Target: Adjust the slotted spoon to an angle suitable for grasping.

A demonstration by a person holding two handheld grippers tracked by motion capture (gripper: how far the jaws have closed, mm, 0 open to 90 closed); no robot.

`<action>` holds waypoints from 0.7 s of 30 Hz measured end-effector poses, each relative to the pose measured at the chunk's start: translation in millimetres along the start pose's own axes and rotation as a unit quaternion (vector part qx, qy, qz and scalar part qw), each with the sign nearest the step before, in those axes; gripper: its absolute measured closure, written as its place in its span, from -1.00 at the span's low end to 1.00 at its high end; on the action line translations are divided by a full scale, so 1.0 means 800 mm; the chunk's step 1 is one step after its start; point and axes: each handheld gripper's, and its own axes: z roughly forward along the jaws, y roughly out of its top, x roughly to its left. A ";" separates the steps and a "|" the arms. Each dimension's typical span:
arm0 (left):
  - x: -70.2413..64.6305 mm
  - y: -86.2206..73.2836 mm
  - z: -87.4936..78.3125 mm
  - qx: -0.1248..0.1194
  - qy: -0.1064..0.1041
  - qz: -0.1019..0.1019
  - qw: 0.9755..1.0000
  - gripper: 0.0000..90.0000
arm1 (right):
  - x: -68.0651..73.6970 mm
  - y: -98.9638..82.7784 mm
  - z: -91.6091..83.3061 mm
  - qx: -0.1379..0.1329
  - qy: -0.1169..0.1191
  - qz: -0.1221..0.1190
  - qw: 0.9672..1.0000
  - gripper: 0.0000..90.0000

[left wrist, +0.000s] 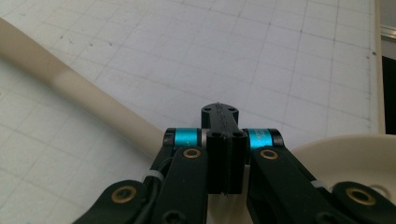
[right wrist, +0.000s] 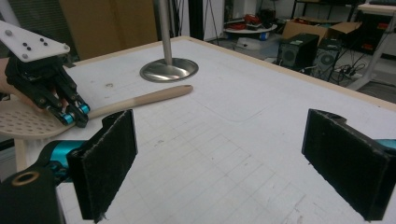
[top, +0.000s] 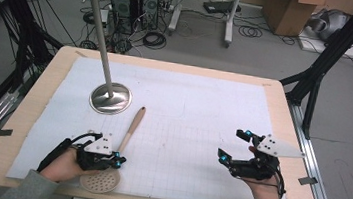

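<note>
Grasp step: my left gripper (top: 116,162) fingers are clamped on the skimmer (top: 119,149) neck, beside its perforated bowl (still flat on the surface (top: 199,107)). Right gripper (top: 234,146) fingers wide, empty. Next, I judge: lift toward the stand (top: 110,97).

No text, label, brand, number or sign can be read on anything pictured; the sheet (top: 187,116) on the table is marked with plain grid lines alone.

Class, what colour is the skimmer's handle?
Pale wooden beige skimmer handle, clearest in the right gripper view.
</note>
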 end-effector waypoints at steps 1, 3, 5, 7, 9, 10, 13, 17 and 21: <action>0.000 -0.002 -0.002 -0.001 -0.001 -0.001 1.000 0.99 | 0.000 0.000 0.000 0.000 0.000 0.000 1.000 -0.79; 0.000 -0.007 -0.007 -0.003 -0.003 -0.003 1.000 0.99 | 0.000 0.000 0.001 0.001 0.000 -0.001 1.000 -0.79; 0.001 -0.012 -0.011 -0.005 -0.006 -0.006 1.000 0.99 | 0.000 0.000 0.002 0.001 0.000 -0.003 1.000 -0.79; 0.000 -0.016 -0.015 -0.008 -0.006 -0.008 1.000 0.99 | 0.000 0.000 0.003 0.001 0.001 -0.004 1.000 -0.79; 0.000 -0.020 -0.019 -0.010 -0.006 -0.010 1.000 0.99 | 0.000 0.000 0.003 0.003 0.001 -0.002 1.000 -0.79; 0.000 -0.022 -0.021 -0.009 -0.006 -0.009 1.000 0.99 | 0.000 0.000 0.003 0.003 0.001 -0.002 1.000 -0.79; 0.000 -0.028 -0.028 -0.009 -0.007 -0.011 1.000 0.99 | 0.001 0.000 0.004 0.005 0.003 -0.001 1.000 -0.79; 0.001 -0.031 -0.031 -0.011 -0.007 -0.011 1.000 0.99 | 0.001 0.000 0.006 0.005 0.002 -0.004 1.000 -0.79; 0.002 -0.029 -0.030 -0.013 -0.001 -0.009 1.000 0.99 | 0.001 0.000 0.007 0.007 0.003 -0.003 1.000 -0.79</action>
